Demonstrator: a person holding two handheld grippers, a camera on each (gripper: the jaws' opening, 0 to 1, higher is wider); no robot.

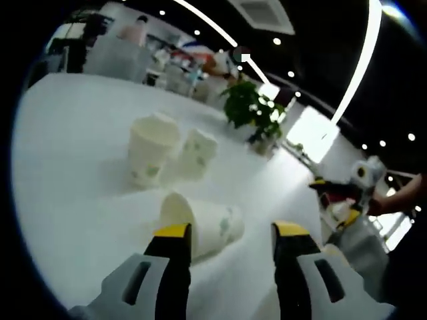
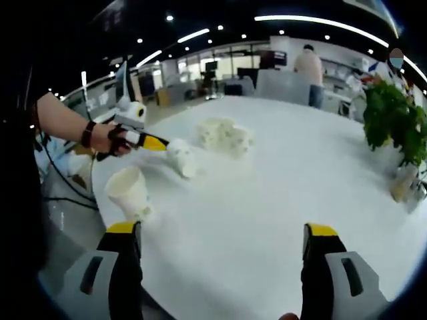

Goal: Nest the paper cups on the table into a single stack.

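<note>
A white paper cup (image 1: 200,225) lies on its side on the white table (image 1: 73,173), its mouth facing left. My left gripper (image 1: 231,233) is open, and the cup rests just ahead of its left jaw, partly in the gap. Two more cups (image 1: 152,150) (image 1: 198,153) stand close together farther back. In the right gripper view the left gripper (image 2: 157,143), held by a hand, points at the lying cup (image 2: 181,159). Another cup (image 2: 128,192) stands upright near the table edge, and the pair (image 2: 223,137) stands beyond. My right gripper (image 2: 222,230) is open and holds nothing.
A potted green plant (image 1: 253,110) (image 2: 393,120) stands at the table's far side. The right gripper (image 1: 333,200), in a person's hand, hovers at the table edge (image 1: 313,220). Desks, chairs and a person fill the office behind.
</note>
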